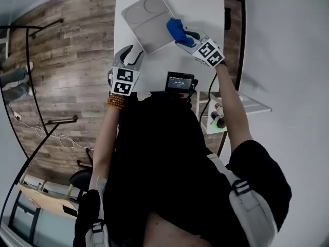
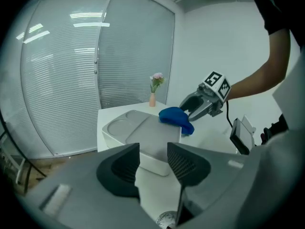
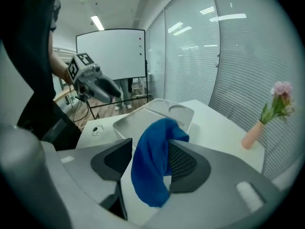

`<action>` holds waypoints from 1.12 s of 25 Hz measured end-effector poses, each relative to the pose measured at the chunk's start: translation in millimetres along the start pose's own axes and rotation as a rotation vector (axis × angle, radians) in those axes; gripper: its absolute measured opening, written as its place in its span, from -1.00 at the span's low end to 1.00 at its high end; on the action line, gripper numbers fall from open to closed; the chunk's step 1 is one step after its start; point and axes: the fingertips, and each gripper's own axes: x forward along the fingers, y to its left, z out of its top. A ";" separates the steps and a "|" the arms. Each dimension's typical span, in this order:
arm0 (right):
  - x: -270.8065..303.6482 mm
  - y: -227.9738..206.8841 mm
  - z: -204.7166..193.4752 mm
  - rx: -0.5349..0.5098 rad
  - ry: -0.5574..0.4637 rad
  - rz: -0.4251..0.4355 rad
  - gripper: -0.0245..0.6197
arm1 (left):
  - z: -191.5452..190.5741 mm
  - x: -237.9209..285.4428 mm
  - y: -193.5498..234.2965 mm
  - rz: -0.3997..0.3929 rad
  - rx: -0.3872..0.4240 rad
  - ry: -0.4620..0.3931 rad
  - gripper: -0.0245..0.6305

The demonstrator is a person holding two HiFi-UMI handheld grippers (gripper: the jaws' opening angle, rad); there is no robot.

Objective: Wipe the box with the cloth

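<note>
A pale grey box (image 1: 146, 22) with two round hollows in its lid lies on the white table (image 1: 205, 9). My right gripper (image 1: 183, 35) is shut on a blue cloth (image 1: 176, 30), which rests against the box's right edge. In the right gripper view the cloth (image 3: 152, 166) hangs between the jaws, with the box (image 3: 143, 120) beyond it. My left gripper (image 1: 129, 55) stands open at the box's near left corner, holding nothing. In the left gripper view the box (image 2: 143, 137) shows through the gap of the left gripper (image 2: 153, 168), with the cloth (image 2: 175, 116) on its far corner.
A black device with a screen (image 1: 180, 82) stands at the table's near edge. A small pink vase with a flower (image 2: 152, 99) is at the far side. A shelf with bottles (image 1: 218, 115) is to the right, a whiteboard (image 3: 109, 51) across the room.
</note>
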 end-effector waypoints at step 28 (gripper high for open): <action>72.3 -1.1 -20.0 -0.556 0.262 0.374 -0.40 | -53.7 73.8 8.3 -0.063 0.085 0.216 -0.15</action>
